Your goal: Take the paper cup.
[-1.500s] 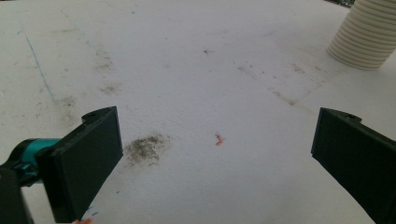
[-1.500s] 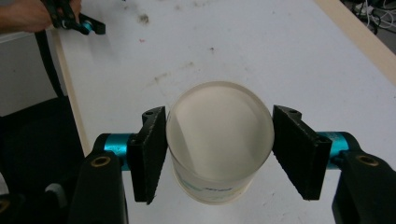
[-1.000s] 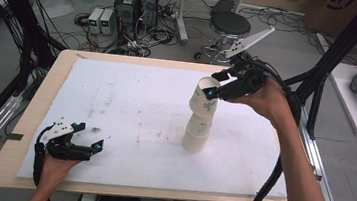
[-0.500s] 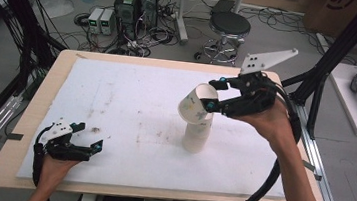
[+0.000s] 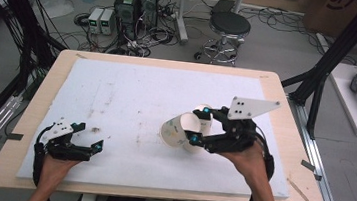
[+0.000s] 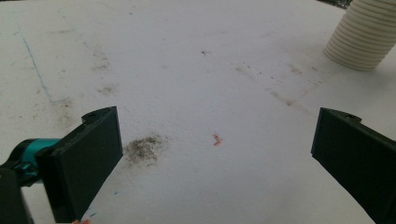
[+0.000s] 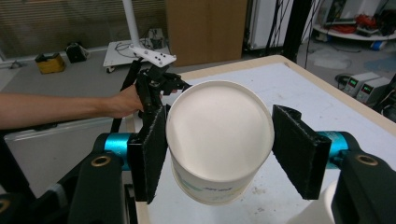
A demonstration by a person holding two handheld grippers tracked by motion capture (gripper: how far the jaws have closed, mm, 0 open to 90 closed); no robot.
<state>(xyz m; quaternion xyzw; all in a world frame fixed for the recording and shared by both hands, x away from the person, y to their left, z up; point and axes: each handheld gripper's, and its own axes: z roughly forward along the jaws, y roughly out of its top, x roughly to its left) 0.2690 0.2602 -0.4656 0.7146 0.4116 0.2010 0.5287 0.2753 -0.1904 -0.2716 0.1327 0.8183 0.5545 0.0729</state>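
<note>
- White foam sheet covers a wooden table; cabling, grey boxes and a black stool sit on the floor at the far side.
- Right gripper, right of centre, pinches a white paper cup between its two pads; cup is tipped on its side, mouth to the left, low over the sheet.
- Right gripper view: cup sits between the black pads, round white base toward the camera, left pad pressed on its wall.
- Second white cup stands just behind the gripper, partly hidden.
- Left gripper rests at the near left on the sheet, jaws spread wide, nothing between them.
- Left gripper view: stained sheet between the open pads; ribbed white cup at far right, well apart.
</note>
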